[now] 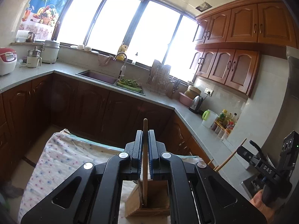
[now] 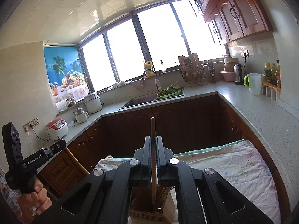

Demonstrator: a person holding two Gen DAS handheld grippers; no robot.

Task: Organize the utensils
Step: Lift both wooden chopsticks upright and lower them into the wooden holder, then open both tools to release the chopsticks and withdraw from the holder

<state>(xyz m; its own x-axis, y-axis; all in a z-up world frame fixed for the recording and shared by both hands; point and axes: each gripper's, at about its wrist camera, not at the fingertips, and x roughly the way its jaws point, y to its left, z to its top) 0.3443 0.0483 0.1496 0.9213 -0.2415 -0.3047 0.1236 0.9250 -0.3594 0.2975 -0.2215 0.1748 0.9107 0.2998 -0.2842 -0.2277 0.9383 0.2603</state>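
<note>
The counter [image 1: 28, 74] runs in a U around the kitchen, with dark cabinets [image 1: 89, 100] under it and a wide window [image 1: 119, 26] behind the sink [image 1: 99, 75]. In front lies a table with a flowered cloth [image 1: 61, 156].

On the cloth stands a wooden box [image 1: 149, 203], open at the top. In the right wrist view the same box [image 2: 138, 205] holds some thin sticks that lean against its inner side.

The left gripper [image 1: 145, 145] has its fingers nearly together, and they clamp a chopstick [image 1: 145, 130]. The long axis of this chopstick is almost vertical: its upper end points up above the fingertips, and its lower end goes down into the box. In the right wrist view the left gripper [image 2: 62, 143] appears at the left edge, held by a hand [image 2: 35, 199].

The right gripper [image 2: 153, 150] is also closed to a narrow gap around a second chopstick [image 2: 153, 128]. This one is upright too, a little tilted, with the top end above the fingers and the lower end inside the box among the other sticks. In the left wrist view the right gripper [image 1: 241, 150] shows at the right edge, with a slanted stick beside its tip.
</note>
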